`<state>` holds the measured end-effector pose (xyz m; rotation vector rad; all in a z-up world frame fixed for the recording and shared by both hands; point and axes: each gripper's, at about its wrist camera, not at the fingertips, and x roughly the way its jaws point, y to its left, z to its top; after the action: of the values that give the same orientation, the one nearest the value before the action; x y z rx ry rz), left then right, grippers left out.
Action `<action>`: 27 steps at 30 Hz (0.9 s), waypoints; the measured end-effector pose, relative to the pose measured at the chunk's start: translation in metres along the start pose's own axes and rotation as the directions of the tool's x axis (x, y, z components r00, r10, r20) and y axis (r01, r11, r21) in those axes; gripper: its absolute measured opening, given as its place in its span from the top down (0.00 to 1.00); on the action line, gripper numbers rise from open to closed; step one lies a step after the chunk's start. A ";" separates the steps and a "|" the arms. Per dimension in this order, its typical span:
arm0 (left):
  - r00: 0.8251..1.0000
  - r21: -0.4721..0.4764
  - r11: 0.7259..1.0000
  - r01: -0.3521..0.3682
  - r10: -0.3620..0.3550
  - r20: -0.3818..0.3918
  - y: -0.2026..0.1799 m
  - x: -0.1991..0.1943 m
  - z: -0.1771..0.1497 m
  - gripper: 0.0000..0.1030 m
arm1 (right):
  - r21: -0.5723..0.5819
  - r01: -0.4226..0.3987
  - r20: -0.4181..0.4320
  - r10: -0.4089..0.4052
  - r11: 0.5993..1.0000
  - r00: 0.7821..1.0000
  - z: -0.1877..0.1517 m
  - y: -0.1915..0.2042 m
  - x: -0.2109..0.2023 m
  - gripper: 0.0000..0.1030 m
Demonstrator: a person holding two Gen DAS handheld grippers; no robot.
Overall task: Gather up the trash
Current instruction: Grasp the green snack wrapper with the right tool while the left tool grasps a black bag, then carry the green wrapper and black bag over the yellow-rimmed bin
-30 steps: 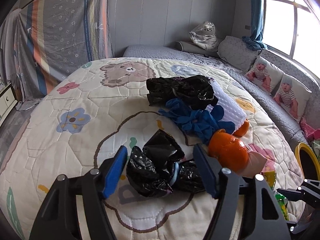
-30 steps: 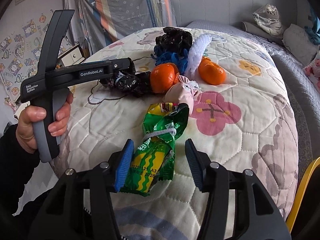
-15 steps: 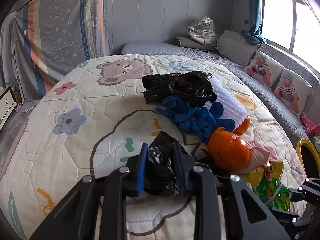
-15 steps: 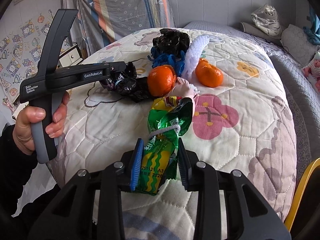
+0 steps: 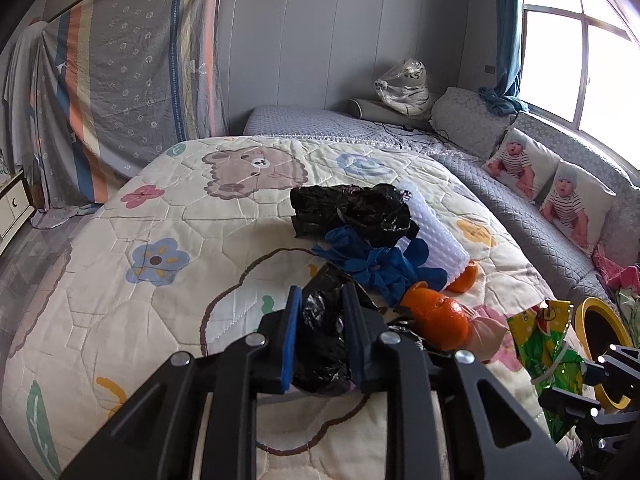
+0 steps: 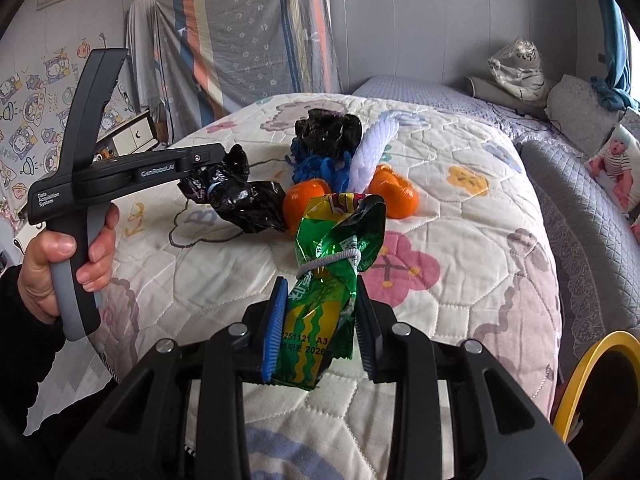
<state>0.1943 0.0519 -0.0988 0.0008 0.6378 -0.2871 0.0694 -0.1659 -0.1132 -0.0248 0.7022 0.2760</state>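
My left gripper [image 5: 322, 292] has a crumpled black plastic bag [image 5: 320, 344] pinched between its blue pads, and its jaws are still closing. The right wrist view shows that bag [image 6: 240, 196] hanging off the quilt from the left gripper [image 6: 196, 176], which a hand holds. My right gripper [image 6: 320, 285] is shut on a green snack wrapper [image 6: 336, 232] tied with a white band, lifted above the bed. On the quilt [image 5: 120, 300] lie another black bag [image 5: 352, 212], blue gloves [image 5: 380, 264], a white foam sleeve [image 5: 436, 240] and two oranges [image 5: 436, 320].
A yellow-rimmed bin [image 6: 592, 364] stands off the bed's right edge. A pink crumpled scrap [image 5: 486, 328] lies beside the near orange. Grey cushions and baby-print pillows [image 5: 520, 164] line the right side. A white cabinet [image 6: 132, 136] stands to the left.
Both grippers went from open around their items to closed on them. Each has since risen a little, lifting the black bag and the green wrapper off the quilt.
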 end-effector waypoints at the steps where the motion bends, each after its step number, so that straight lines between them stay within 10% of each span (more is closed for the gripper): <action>1: 1.000 -0.005 1.000 0.001 -0.001 0.007 0.001 -0.003 0.001 0.81 | 0.000 0.004 0.005 -0.004 1.000 1.000 0.001 -0.001 -0.001 0.71; 27: 0.994 0.037 0.999 0.024 -0.028 0.109 -0.031 -0.041 0.018 0.81 | 0.055 0.103 0.109 -0.109 0.993 0.988 0.017 -0.035 -0.029 0.71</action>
<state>0.1651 0.0319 -0.0579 0.0109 0.5243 -0.3215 0.0679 -0.2048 -0.0839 0.0004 0.5936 0.1564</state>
